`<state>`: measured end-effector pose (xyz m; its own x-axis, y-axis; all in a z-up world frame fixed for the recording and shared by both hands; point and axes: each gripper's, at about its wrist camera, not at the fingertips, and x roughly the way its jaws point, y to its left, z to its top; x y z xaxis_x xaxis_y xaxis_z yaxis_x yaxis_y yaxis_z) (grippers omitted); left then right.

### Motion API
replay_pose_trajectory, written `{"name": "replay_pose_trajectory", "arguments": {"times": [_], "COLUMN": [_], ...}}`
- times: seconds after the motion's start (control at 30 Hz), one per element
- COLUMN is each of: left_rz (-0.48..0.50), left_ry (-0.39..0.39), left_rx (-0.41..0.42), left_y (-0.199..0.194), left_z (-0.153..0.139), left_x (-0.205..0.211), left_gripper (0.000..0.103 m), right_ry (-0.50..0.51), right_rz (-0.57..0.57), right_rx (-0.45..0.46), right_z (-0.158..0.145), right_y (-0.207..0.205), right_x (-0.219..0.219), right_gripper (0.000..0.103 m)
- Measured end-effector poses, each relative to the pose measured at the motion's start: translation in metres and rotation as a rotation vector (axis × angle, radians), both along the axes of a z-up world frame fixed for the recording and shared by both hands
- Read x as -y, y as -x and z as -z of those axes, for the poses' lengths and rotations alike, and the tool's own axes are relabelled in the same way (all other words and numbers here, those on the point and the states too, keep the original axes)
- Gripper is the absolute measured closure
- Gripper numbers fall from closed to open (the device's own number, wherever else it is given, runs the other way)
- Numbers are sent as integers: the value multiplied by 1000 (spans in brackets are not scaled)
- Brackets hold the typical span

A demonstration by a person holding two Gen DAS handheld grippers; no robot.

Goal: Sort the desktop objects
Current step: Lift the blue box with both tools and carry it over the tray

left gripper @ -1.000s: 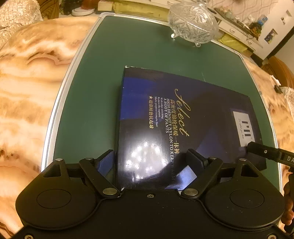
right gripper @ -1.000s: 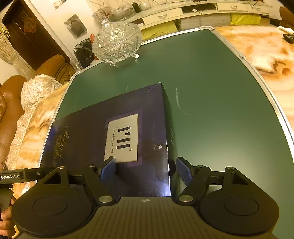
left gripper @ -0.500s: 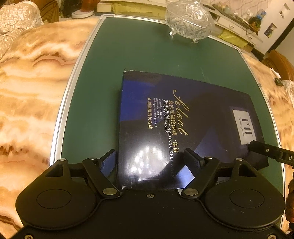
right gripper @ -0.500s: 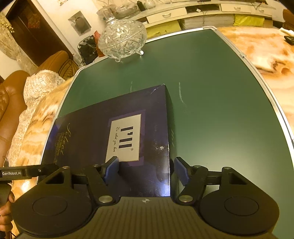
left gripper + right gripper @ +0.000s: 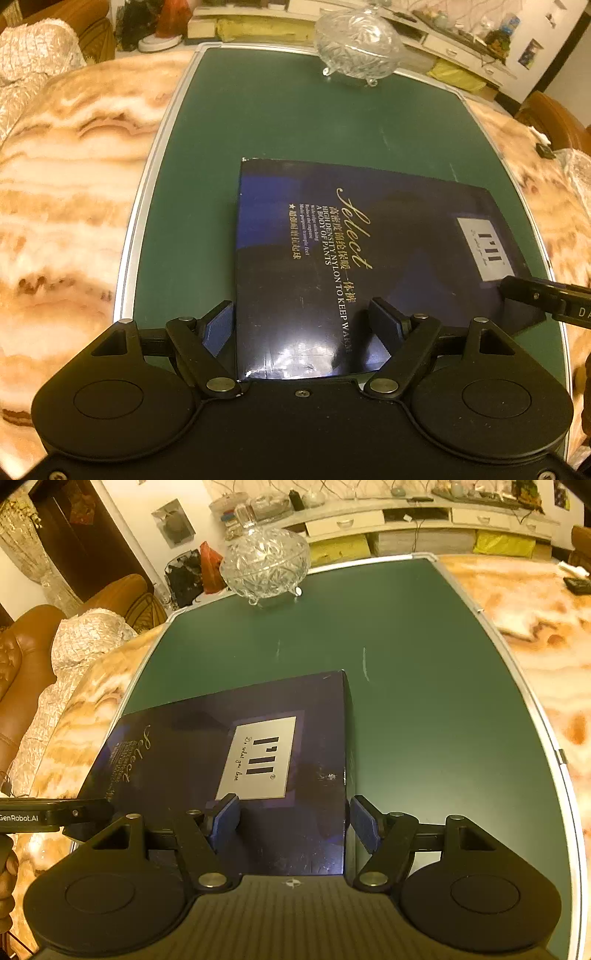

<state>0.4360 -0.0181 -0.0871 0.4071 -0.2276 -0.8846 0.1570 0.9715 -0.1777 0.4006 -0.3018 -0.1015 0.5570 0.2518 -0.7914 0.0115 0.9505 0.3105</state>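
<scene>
In the left wrist view, the marble tabletop [image 5: 66, 206] fills the left of the frame, then the green mat [image 5: 280, 122] with its metal rim. The dark blue box [image 5: 351, 258] lies flat on the mat at centre frame, its near edge running under my left gripper [image 5: 304, 325]. That gripper's fingers are spread apart: one blue pad just outside the box's left edge, the other over its lid. Nothing is clamped.

In the right wrist view, the same box [image 5: 229, 768] sits lower left of centre. My right gripper [image 5: 291, 821] is also spread wide, its left pad over the lid below the white label [image 5: 260, 757], its right pad just beside the box's right edge. The crystal bowl [image 5: 266, 565] stands at the top of the frame, well apart from the box.

I judge the step to be a two-handed move of the box. To do it well, I should keep both grippers level and moving together, so the box does not twist, and stop short of the fragile bowl.
</scene>
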Motion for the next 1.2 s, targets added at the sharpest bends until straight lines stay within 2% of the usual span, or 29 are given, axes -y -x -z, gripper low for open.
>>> {"name": "replay_pose_trajectory", "arguments": {"times": [0.37, 0.83, 1.2], "left_rz": [29, 48, 50], "left_ry": [-23, -39, -58], "left_rx": [37, 55, 49], "left_y": [46, 129, 196], "left_z": [-26, -59, -63], "left_x": [3, -4, -8], "left_gripper": [25, 25, 25], "right_ry": [36, 57, 61], "right_rz": [-12, -14, -25], "right_rx": [39, 54, 71], "right_z": [-24, -59, -71], "right_y": [41, 126, 198], "right_x": [-7, -19, -26], "right_gripper": [32, 33, 33]}}
